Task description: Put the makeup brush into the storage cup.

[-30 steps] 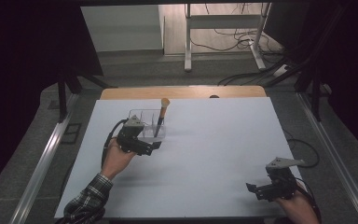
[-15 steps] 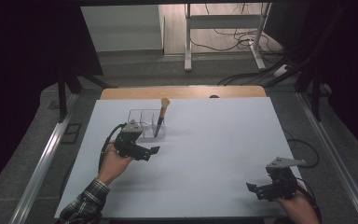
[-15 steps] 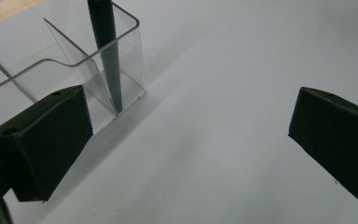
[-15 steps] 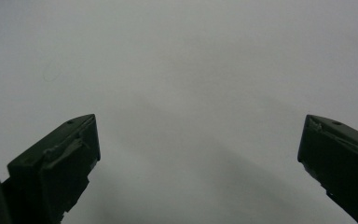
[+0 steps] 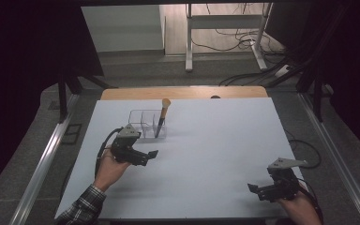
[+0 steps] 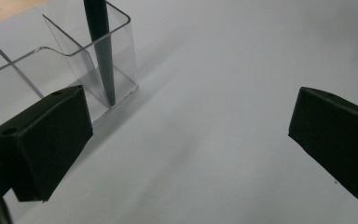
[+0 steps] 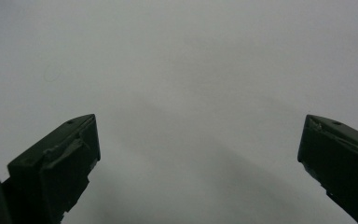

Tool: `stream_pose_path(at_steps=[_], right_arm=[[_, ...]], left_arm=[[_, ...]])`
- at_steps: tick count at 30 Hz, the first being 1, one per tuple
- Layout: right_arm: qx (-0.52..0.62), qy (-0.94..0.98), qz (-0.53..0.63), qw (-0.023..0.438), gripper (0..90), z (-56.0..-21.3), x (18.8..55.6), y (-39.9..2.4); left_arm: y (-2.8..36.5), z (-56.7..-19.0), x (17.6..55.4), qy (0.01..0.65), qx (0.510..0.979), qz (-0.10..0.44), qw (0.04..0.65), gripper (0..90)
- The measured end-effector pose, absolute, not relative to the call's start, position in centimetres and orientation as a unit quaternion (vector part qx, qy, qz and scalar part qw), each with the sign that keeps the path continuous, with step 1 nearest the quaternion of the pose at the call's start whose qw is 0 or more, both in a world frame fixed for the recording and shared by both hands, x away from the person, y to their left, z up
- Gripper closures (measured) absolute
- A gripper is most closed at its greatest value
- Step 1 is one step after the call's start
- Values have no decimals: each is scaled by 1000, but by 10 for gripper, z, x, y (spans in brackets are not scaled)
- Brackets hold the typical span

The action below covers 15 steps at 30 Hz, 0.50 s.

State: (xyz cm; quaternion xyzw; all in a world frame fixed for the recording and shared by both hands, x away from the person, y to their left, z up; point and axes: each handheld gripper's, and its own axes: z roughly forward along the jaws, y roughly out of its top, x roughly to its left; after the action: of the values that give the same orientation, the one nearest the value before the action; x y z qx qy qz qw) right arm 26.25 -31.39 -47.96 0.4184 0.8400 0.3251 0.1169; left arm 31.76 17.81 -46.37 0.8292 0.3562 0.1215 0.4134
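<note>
A dark pen with a tan top (image 5: 161,119) stands tilted in the end compartment of a clear plastic organizer (image 5: 144,123) on the white table (image 5: 215,150), toward its far left. The left gripper (image 5: 143,157) hovers just in front of the organizer, jaws spread wide and empty. The right gripper (image 5: 262,191) sits well apart near the table's near right corner, jaws likewise spread

A clear plastic organizer (image 5: 143,123) with open-topped compartments stood upright on the white table (image 5: 215,154), toward its far left; a dark-bladed tool with a pale wooden handle (image 5: 161,118) leaned in the organizer's right-hand compartment, tip down against the bottom, handle rising above the rim and tilted to the right; the other compartments held nothing.
</note>
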Motion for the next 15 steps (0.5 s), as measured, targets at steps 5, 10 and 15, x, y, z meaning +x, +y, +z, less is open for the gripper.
stream_pose_path(at_steps=[5,10,15], right_arm=[[417,840,326,117,0,-480,262,-314],[419,839,329,115,0,-479,263,-314],[420,837,331,114,0,-479,263,-315]], left_arm=[[180,-464,313,356,830,125,411,0],[184,-465,308,357,830,126,409,0],[186,-466,303,357,833,127,404,0]])
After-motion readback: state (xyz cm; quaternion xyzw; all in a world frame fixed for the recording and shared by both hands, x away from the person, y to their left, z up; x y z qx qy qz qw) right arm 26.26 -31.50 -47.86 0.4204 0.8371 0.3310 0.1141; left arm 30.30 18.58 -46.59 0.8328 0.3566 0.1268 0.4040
